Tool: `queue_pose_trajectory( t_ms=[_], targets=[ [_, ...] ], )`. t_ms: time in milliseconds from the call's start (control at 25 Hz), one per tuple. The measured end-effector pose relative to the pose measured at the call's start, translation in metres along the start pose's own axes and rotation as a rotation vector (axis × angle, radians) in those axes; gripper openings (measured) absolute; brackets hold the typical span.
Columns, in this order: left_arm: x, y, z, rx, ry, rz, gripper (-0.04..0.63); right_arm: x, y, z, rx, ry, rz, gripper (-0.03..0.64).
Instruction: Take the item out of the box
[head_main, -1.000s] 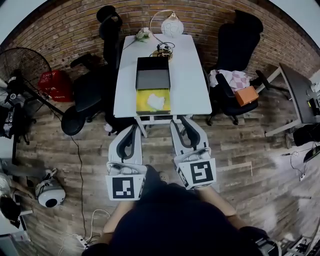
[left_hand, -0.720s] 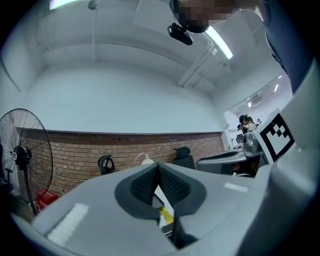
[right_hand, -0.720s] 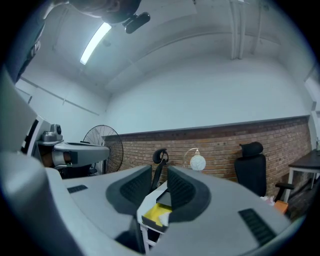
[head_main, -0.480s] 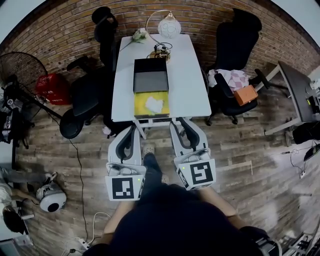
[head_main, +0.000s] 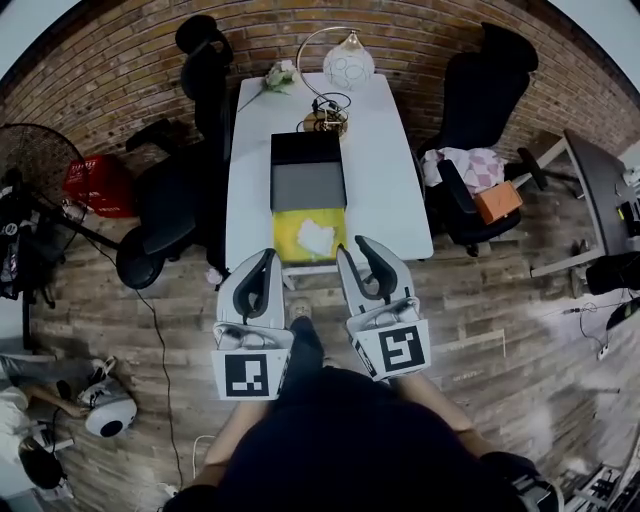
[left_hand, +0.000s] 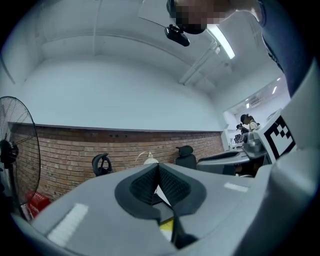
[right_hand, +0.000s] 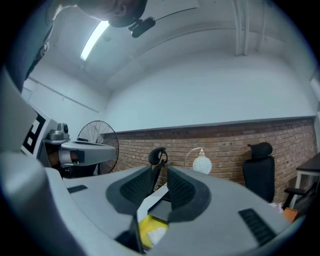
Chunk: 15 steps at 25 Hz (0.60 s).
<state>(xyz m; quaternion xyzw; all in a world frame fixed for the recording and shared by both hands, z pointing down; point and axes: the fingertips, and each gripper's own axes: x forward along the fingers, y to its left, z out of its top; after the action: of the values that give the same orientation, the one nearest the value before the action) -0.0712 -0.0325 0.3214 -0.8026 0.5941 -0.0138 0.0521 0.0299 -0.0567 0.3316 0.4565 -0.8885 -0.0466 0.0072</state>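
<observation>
**Both grippers at the table's near edge, item in the box**

The open box (head_main: 309, 187) lies lengthwise down the middle of the white table (head_main: 385, 170), its black lid folded back toward the far edge. The yellow-lined half sits at the near edge. The white item (head_main: 317, 238) rests on that yellow lining (crumpled-looking, though too small to name).

The left gripper (head_main: 266, 265) is at the near edge, just left of the box's near end. Its jaws are pressed together at the tips with nothing between them. The right gripper (head_main: 357, 252) is just right of the box's near end. Its jaws stand apart and empty, with the yellow lining showing through the gap. Neither gripper touches the box.

A globe lamp (head_main: 348, 68) stands at the far edge.
</observation>
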Motion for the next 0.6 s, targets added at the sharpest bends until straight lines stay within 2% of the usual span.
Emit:
queue_pose_trajectory(
  t_ms=[200, 600],
  targets=[
    [0.057, 0.032, -0.005, 0.014, 0.006, -0.045, 0.011, 0.055, -0.026, -0.006, 0.009, 0.007, -0.031, 0.095],
    [0.141, 0.079, -0.030, -0.029, 0.043, -0.146, 0.009, 0.137, -0.054, -0.027, -0.009, 0.068, -0.107, 0.095]
  ],
)
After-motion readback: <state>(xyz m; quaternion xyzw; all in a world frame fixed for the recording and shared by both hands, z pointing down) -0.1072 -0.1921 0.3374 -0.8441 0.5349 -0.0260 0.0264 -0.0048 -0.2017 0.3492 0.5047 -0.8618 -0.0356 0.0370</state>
